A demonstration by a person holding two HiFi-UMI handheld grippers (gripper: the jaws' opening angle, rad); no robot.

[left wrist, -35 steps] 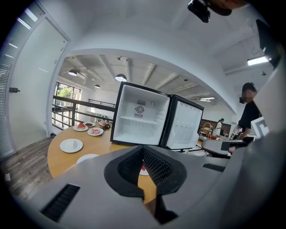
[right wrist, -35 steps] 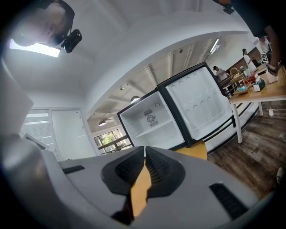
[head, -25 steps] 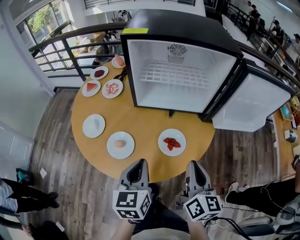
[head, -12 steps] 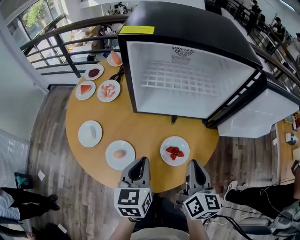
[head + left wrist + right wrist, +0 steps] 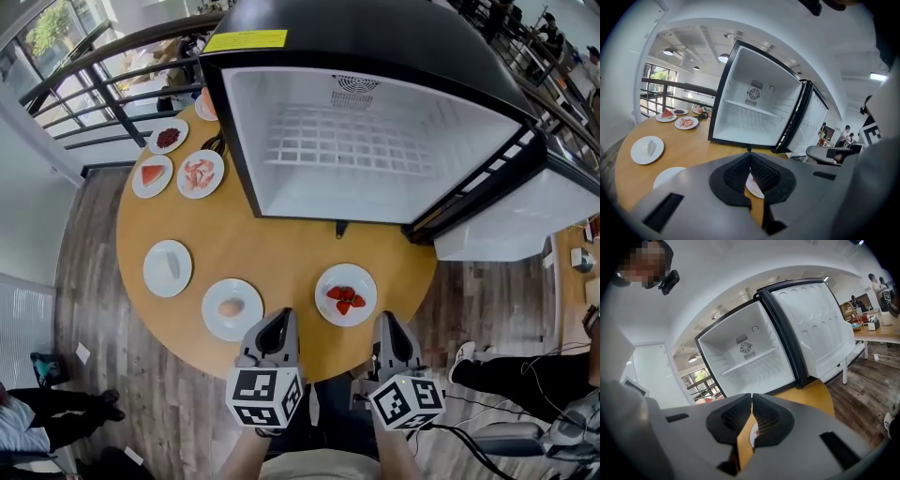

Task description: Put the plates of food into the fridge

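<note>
At the near edge of the round, smooth wooden bench (image 5: 281,248), the left gripper (image 5: 281,316) has its ribbed black jaws pressed together on nothing, and so does the right gripper (image 5: 386,319). Outside the fridge (image 5: 375,37), the white plate of strawberries (image 5: 345,294) lies just ahead of the right gripper. The round egg plate (image 5: 232,308) lies ahead of the left. The boxy black fridge stands open, and a wire-grid shelf (image 5: 356,145) crosses its white interior.

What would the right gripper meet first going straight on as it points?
Likely the plate of strawberries: it shows right ahead of the right gripper, whose jaws are together, with the open fridge farther back. Height is unclear.
</note>
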